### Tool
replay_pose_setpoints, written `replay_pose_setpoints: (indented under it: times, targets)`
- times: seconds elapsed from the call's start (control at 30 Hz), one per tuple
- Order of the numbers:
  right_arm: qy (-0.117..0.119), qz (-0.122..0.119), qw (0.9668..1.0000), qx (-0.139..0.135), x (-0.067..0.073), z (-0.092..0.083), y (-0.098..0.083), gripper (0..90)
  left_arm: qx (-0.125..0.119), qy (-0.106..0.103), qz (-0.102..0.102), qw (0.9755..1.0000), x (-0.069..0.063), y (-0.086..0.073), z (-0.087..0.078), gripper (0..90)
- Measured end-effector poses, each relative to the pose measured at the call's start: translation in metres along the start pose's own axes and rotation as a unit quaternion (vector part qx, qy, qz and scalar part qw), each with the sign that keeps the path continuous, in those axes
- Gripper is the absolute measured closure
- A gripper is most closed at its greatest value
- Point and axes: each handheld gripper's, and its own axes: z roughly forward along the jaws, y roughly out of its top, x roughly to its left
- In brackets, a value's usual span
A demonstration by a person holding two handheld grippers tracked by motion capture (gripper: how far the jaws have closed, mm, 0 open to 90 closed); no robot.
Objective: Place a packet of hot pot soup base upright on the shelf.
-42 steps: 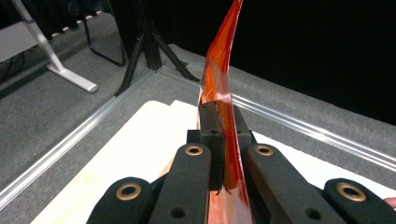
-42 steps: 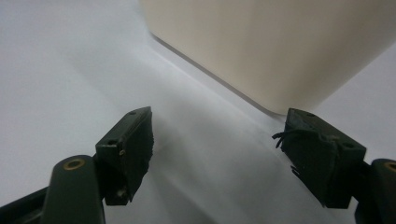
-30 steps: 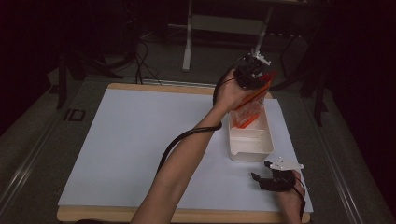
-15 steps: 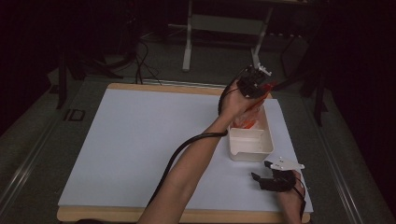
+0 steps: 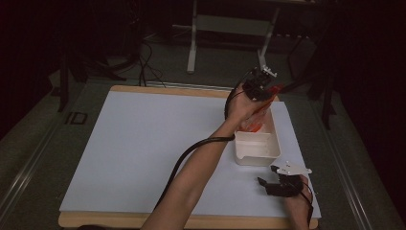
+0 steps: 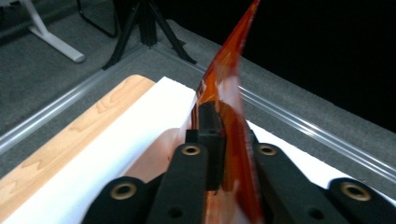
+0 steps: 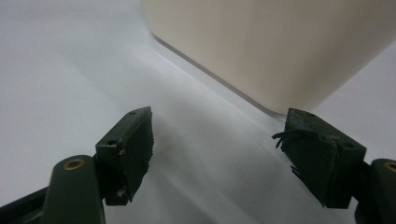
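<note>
A person's left hand holds my left gripper (image 5: 257, 91) above the far end of a white bin (image 5: 258, 149). It is shut on an orange translucent packet (image 5: 255, 120) that hangs down into the bin. In the left gripper view the packet (image 6: 229, 70) stands pinched between the black jaws of the left gripper (image 6: 224, 119), which have just been opening slightly, and its tip rises past them. My right gripper (image 5: 269, 185) rests open on the white mat near the bin's front right corner. In the right gripper view the right gripper (image 7: 219, 149) has nothing between its jaws, and the bin's wall (image 7: 280, 42) is just ahead.
The white mat (image 5: 143, 143) covers a wooden table whose edge (image 5: 191, 91) shows at the back. A black cable (image 5: 191, 153) trails along the left forearm. Metal stands and cables (image 5: 194, 43) occupy the dark floor beyond the table.
The left hand has come down with the orange packet, so the packet now sits lower in the bin's far end. The right gripper has stayed where it was.
</note>
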Motion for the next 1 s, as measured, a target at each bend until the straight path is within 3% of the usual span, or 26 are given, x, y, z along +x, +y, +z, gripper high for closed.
replay_pose_setpoints:
  times: [0.07,0.27,0.43,0.53,0.73,1.0]
  targets:
    - [0.0,-0.001,1.0,0.0,0.0,0.0,0.0,24.7,-0.002,-0.001,-0.003,1.0,0.002,-0.001,-0.002,80.2]
    - [0.0,-0.002,1.0,0.001,0.0,0.0,0.0,24.7,-0.023,0.001,-0.002,0.9997,0.004,0.0,-0.013,70.4]
    - [-0.001,-0.001,1.0,0.003,0.001,0.001,0.0,24.7,-0.039,0.0,-0.003,0.9992,0.005,0.003,-0.03,69.4]
    - [-0.002,-0.002,1.0,0.003,0.001,0.001,0.0,24.7,-0.061,0.0,-0.01,0.9981,0.007,0.002,-0.041,69.1]
    - [-0.001,-0.002,1.0,0.005,0.001,0.001,0.0,24.7,-0.086,0.005,0.0,0.9963,0.008,0.0,-0.058,68.0]
    - [-0.001,-0.004,1.0,0.008,0.001,0.001,0.0,24.7,-0.091,-0.025,-0.019,0.9954,0.014,-0.009,-0.088,66.0]
